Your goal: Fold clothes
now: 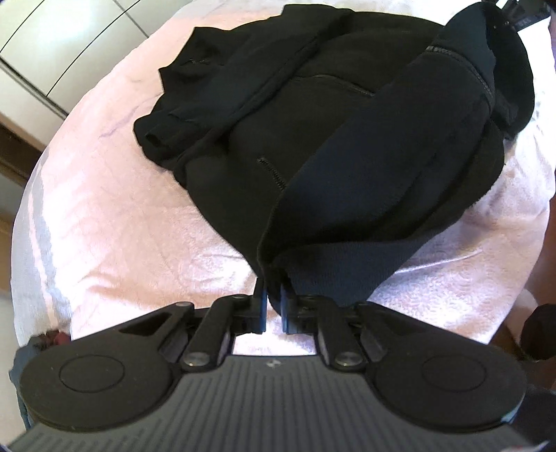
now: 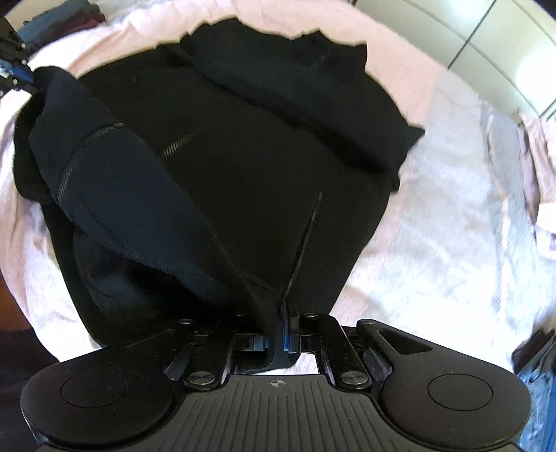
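A black zip-up jacket (image 1: pixel 312 114) lies on a pink towel-covered surface (image 1: pixel 121 215); it also fills the right wrist view (image 2: pixel 243 174). My left gripper (image 1: pixel 273 299) is shut on the jacket's near edge, a lifted flap (image 1: pixel 399 167) running from it to the upper right. My right gripper (image 2: pixel 278 330) is shut on another edge of the jacket, by a zipper line (image 2: pixel 302 243). The left gripper also shows at the far left of the right wrist view (image 2: pixel 14 73), holding the same raised flap. One sleeve (image 1: pixel 194 104) lies folded across the jacket.
The pink towel (image 2: pixel 434 226) spreads around the jacket on all sides. A white tiled floor (image 1: pixel 52 41) lies beyond its far edge. Other garments sit at the corners: dark cloth (image 2: pixel 62 14) and a blue one (image 2: pixel 538 375).
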`<action>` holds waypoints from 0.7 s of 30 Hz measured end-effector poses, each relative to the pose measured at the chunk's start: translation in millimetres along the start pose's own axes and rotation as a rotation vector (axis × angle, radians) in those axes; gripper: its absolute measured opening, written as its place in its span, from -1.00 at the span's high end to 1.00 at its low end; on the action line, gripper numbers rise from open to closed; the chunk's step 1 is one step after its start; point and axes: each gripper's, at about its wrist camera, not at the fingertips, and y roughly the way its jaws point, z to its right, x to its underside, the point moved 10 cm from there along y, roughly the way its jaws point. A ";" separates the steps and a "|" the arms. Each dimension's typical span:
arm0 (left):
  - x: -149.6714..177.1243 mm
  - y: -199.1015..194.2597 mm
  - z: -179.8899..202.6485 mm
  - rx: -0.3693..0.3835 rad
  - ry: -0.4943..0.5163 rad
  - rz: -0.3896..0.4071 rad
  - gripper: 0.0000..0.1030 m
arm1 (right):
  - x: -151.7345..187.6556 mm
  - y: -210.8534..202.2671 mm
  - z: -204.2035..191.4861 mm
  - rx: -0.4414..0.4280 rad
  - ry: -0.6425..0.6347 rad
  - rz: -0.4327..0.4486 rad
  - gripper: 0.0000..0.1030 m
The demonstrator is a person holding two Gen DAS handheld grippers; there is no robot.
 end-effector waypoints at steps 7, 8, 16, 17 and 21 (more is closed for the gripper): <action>-0.1 13.7 -1.8 0.010 -0.006 -0.013 0.87 | 14.1 -19.9 -8.5 0.028 0.048 0.012 -0.01; -1.4 15.9 -4.1 0.013 -0.018 -0.014 0.87 | 14.5 -27.4 -9.7 0.044 0.052 0.027 -0.19; -42.4 16.0 -56.8 -0.044 -0.197 0.076 1.00 | 22.1 -94.7 -105.6 -0.080 -0.075 0.218 -0.19; -47.7 14.5 -69.0 -0.053 -0.240 0.087 1.00 | 21.3 -91.1 -118.4 -0.122 -0.096 0.212 -0.19; -60.0 9.1 -91.0 -0.075 -0.227 0.110 1.00 | 17.1 -76.8 -164.6 -0.279 -0.171 0.196 -0.14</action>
